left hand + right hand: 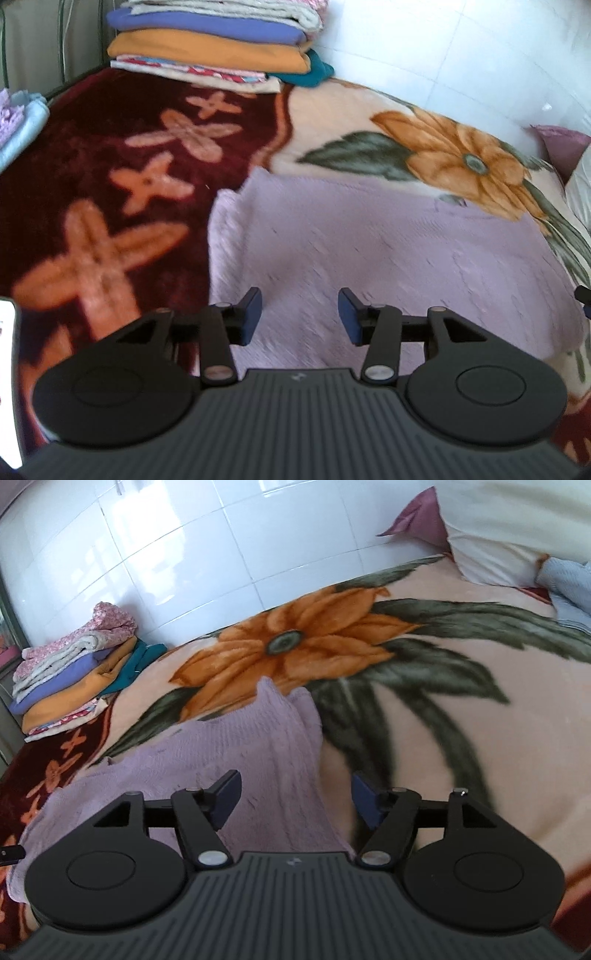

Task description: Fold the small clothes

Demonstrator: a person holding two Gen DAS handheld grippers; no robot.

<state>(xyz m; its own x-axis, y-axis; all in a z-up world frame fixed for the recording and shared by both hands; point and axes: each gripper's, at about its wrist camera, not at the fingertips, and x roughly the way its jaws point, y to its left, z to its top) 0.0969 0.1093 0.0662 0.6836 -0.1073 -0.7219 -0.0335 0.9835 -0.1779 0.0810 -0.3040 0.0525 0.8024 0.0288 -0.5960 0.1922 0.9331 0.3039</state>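
A lilac knitted garment (369, 251) lies spread flat on the flowered blanket (110, 192). My left gripper (300, 315) hovers over its near part, open, with nothing between the blue pads. In the right wrist view the same lilac garment (236, 753) shows its right edge, where a raised fold or sleeve points away from me. My right gripper (295, 799) stands open above that edge, its left pad over the knit and its right pad over the blanket (461, 738). Neither gripper holds any cloth.
A stack of folded clothes (214, 40) sits at the far left corner against the white tiled wall (184, 554). A pale blue cloth (18, 125) lies at the left edge. Pillows (498, 535) and a light blue cloth (569, 587) lie at the far right.
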